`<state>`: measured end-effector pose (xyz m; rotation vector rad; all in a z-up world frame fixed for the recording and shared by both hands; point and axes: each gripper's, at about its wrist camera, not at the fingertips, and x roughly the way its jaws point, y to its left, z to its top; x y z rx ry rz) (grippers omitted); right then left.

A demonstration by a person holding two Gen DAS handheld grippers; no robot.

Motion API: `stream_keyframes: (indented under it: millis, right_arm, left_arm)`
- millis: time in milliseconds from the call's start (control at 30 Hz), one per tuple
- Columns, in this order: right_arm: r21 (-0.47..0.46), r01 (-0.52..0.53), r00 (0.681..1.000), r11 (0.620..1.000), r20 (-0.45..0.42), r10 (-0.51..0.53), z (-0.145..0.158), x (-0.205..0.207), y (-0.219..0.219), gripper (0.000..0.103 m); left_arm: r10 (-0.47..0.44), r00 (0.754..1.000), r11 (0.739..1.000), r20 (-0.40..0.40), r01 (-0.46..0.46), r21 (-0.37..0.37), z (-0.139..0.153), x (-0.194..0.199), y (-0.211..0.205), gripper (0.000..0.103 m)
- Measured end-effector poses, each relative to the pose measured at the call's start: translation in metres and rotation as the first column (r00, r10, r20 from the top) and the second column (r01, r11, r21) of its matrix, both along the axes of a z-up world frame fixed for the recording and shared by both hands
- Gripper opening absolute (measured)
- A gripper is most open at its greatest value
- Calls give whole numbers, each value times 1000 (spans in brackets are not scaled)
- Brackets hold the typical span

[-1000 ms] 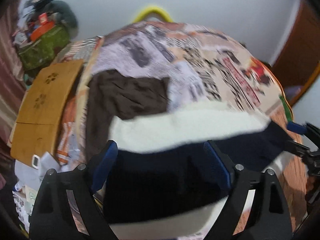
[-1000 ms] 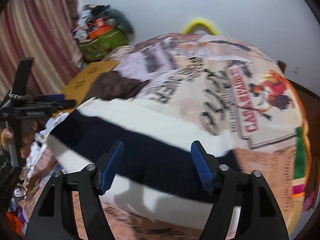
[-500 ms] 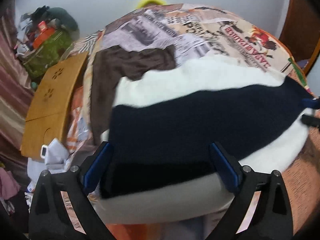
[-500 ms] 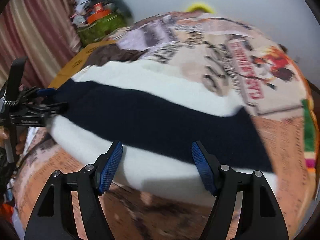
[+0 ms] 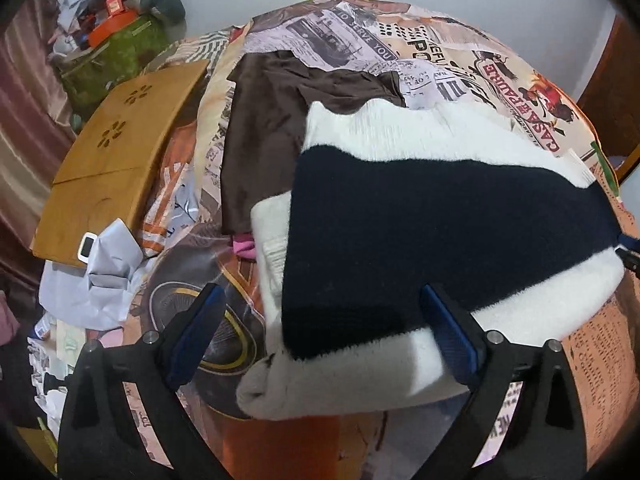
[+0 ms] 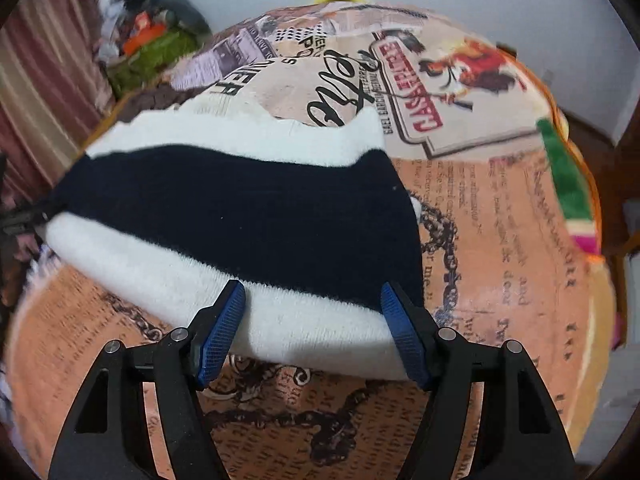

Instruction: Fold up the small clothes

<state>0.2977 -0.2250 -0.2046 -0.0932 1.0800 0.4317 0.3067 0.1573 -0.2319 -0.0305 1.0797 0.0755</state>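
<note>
since the earlier frames both of your hand-held grippers have dropped closer to the white and navy sweater [image 5: 420, 232], which now fills the middle of each view, folded on the printed bedspread [image 6: 500, 240]. your left hand-held gripper [image 5: 320, 340] stands wide open with nothing held; your right hand-held gripper [image 6: 312, 332] is part open, straddling the near white edge, pads not pressing. close there too shallowly and you'd likely pinch only the top layer, dragging the fold apart; the brown garment [image 5: 272, 120] at upper left could snag too.

Bedspread [image 5: 404, 46] print: "TO SERVE YOU"; upside-down, probably "CASA".
</note>
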Motion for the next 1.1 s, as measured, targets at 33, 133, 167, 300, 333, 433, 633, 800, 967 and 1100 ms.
stream_keyframes:
  millis: [33,133,167,300,333,433,633,800,967,1100]
  right_arm:
    - [-20,-8,1000,1000,8,8,4,0,3,66]
    - [-39,-22,999,999,37,23,18,-4,9,67]
    - [-29,-26,999,999,43,27,24,-5,10,67]
    - [5,-50,995,999,90,50,44,-7,22,68]
    - [19,-60,993,998,102,58,49,-7,28,68]
    - [59,-100,988,993,127,92,60,-7,50,68]
    - [58,-187,975,981,137,177,53,-6,102,68]
    - [-6,-207,975,978,80,207,22,-1,122,68]
    - [36,-197,980,980,21,197,8,2,114,68]
    - [44,-209,978,977,1,209,5,4,116,68]
  left_arm:
    - [5,1000,1000,4,-5,3,3,-1,1,99]
    - [28,999,1000,23,-28,-14,18,-11,7,99]
    - [34,999,999,26,-33,-19,22,-13,10,99]
    - [107,994,991,6,-106,-77,33,-28,23,99]
    - [124,992,988,-4,-124,-92,34,-32,24,99]
    - [147,989,979,-18,-148,-144,35,-44,20,99]
    - [136,988,927,-74,-153,-343,24,-59,5,99]
    - [122,985,882,-119,-163,-443,12,-53,-4,99]
    - [138,971,793,-197,-227,-565,-14,-42,0,99]
    - [181,962,762,-203,-267,-590,-18,-36,3,102]
